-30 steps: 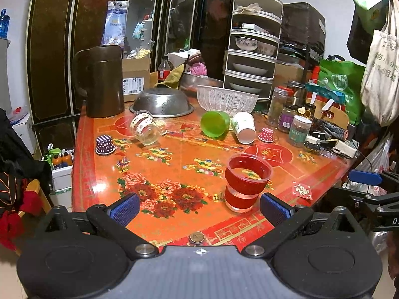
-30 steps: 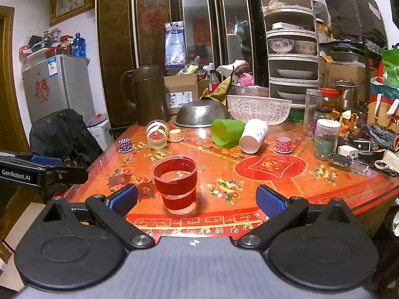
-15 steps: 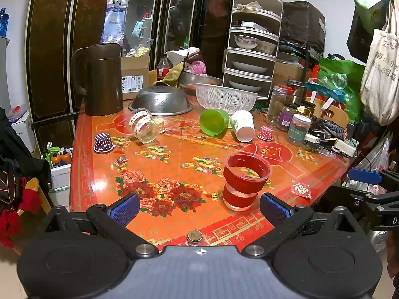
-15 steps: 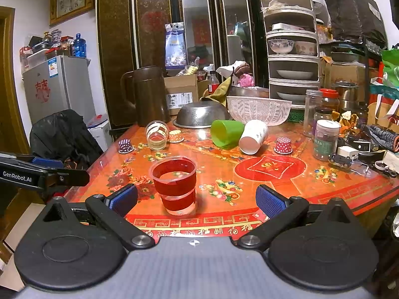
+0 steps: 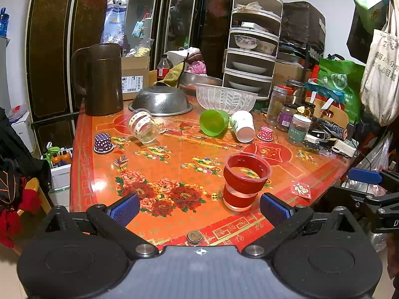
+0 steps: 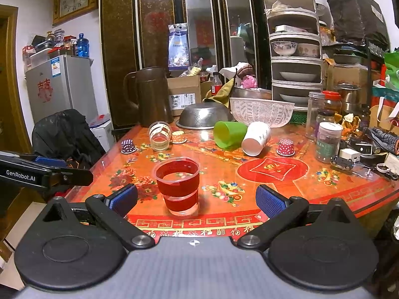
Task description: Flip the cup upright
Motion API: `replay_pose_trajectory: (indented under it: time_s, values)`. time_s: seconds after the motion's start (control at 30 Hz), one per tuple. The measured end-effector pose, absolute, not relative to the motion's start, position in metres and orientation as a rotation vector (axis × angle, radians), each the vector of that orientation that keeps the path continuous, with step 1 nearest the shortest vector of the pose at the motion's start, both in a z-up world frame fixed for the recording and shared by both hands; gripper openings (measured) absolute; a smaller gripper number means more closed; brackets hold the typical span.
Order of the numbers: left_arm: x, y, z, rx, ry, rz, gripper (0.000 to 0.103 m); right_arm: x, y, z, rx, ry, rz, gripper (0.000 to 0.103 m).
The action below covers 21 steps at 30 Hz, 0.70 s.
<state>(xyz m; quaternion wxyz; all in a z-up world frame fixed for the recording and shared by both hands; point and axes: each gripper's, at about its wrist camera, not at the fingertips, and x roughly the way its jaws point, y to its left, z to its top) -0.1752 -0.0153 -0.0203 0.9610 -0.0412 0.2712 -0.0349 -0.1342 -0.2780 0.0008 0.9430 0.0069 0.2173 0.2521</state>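
Observation:
A red-banded clear cup (image 5: 244,180) stands upright near the front of the orange patterned table (image 5: 174,164); it also shows in the right wrist view (image 6: 180,185). A green cup (image 5: 214,122) (image 6: 230,134), a white paper cup (image 5: 243,125) (image 6: 256,138) and a clear taped cup (image 5: 142,125) (image 6: 159,135) lie on their sides further back. My left gripper (image 5: 199,206) is open and empty, low at the table's front edge. My right gripper (image 6: 197,199) is open and empty, with the red cup just ahead between its fingers.
A dark jug (image 5: 99,79), a steel colander (image 5: 160,101) and a white basket (image 5: 225,97) stand at the back. Jars (image 5: 298,129) and clutter crowd the right side. Small dotted cupcake cups (image 5: 103,143) sit on the table. A coin (image 5: 195,236) lies at the front edge.
My left gripper has drawn back slightly from the table, so the coin at the front edge shows more. The right gripper and the cups have barely moved.

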Motion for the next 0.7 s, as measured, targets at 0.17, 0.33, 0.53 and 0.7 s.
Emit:
replay_pose_trajectory:
  time_s: [0.17,0.33,0.53,0.7]
  values:
    - [-0.1754,-0.0153,-0.0201,-0.084,0.549,-0.071,0.103,-0.1344,-0.2780,0.0011,0.016,0.441,0.520,0.102]
    - [-0.1753,-0.0153,-0.0205,-0.085,0.549,-0.072,0.103,-0.1340,-0.2787,0.0005,0.018,0.442,0.523,0.102]
    - [-0.1756,-0.0160,-0.0196,-0.085,0.550,-0.073,0.103,-0.1343,-0.2789,0.0000,0.021,0.440,0.531,0.102]
    - [-0.1758,-0.0173,-0.0188,-0.085,0.548,-0.074,0.103,-0.1341,-0.2794,0.0000,0.023,0.438,0.532,0.102]
